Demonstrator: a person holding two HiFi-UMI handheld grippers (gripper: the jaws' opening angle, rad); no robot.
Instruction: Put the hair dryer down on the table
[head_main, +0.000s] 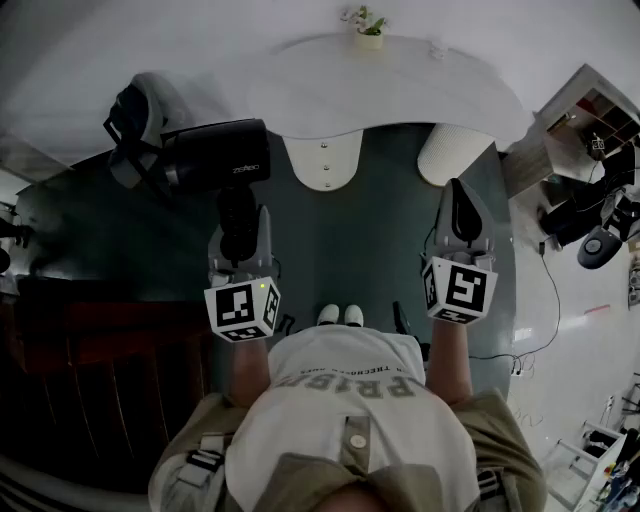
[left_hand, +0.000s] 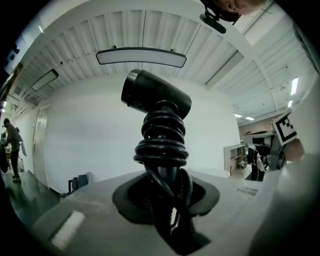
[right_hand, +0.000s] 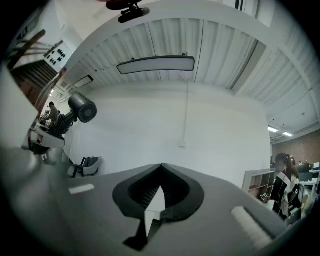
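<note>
Hair dryer (left_hand: 156, 102) handle is clamped upright in left claw (left_hand: 167, 210).

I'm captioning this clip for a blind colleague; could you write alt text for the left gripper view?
The left gripper holds a black hair dryer by its handle, the cord coiled round it. Behind are a white wall and ribbed ceiling.

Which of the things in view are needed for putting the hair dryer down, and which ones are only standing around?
Belonging to the job:
- hair dryer, gripped by its cord-wrapped handle
- left claw, which holds it
- white table, where it must go

Only lying about:
- right claw, shut and empty
- potted plant on the table's far edge
- chair
- shelf
</note>
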